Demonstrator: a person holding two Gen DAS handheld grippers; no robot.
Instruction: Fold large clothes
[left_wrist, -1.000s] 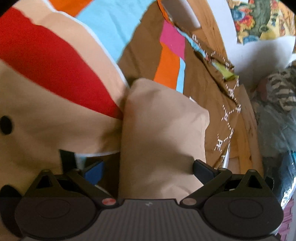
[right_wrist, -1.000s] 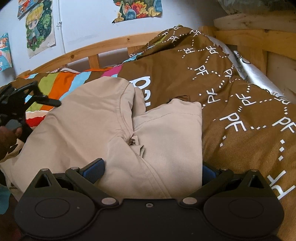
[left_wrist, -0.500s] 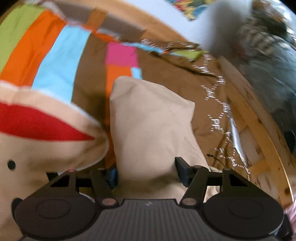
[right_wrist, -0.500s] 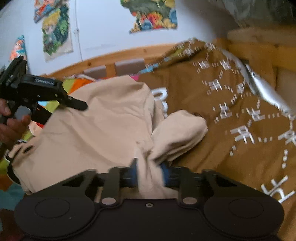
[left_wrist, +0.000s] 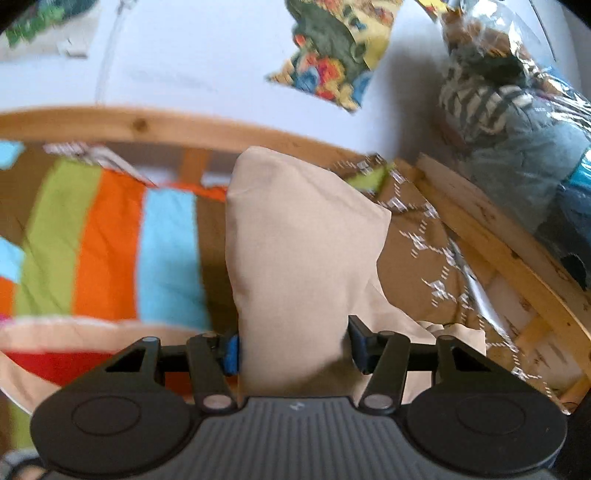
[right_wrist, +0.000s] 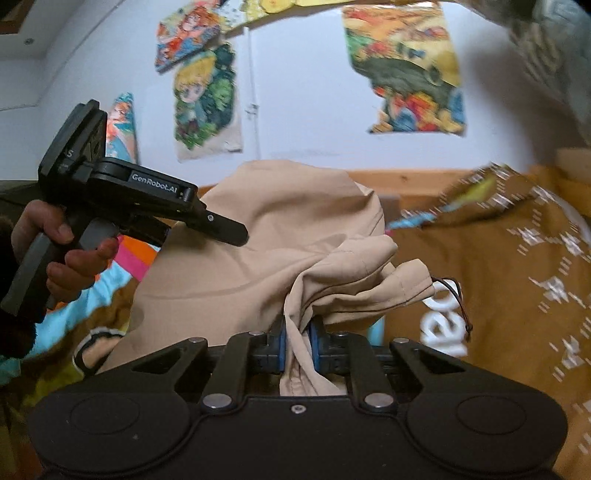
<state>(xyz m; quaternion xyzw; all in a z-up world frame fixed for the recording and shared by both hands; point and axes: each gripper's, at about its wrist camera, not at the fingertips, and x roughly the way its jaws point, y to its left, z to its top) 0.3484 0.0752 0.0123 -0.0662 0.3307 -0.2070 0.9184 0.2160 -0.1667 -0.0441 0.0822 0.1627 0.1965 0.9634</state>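
Garment (right_wrist: 280, 243), beige, hangs lifted above the brown bedspread (right_wrist: 517, 295), in front of the wooden bed rail (left_wrist: 147, 127). Right gripper (right_wrist: 297, 345) pinches a bunched fold; left gripper (left_wrist: 291, 349) clamps a wider section.

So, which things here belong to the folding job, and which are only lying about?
Belong to the job:
- beige garment, lifted off the bed
- left gripper, clamped on it
- right gripper, shut on a bunched part

Only lying about:
- striped cover
- brown patterned blanket
- posters on the wall
- wooden bed frame
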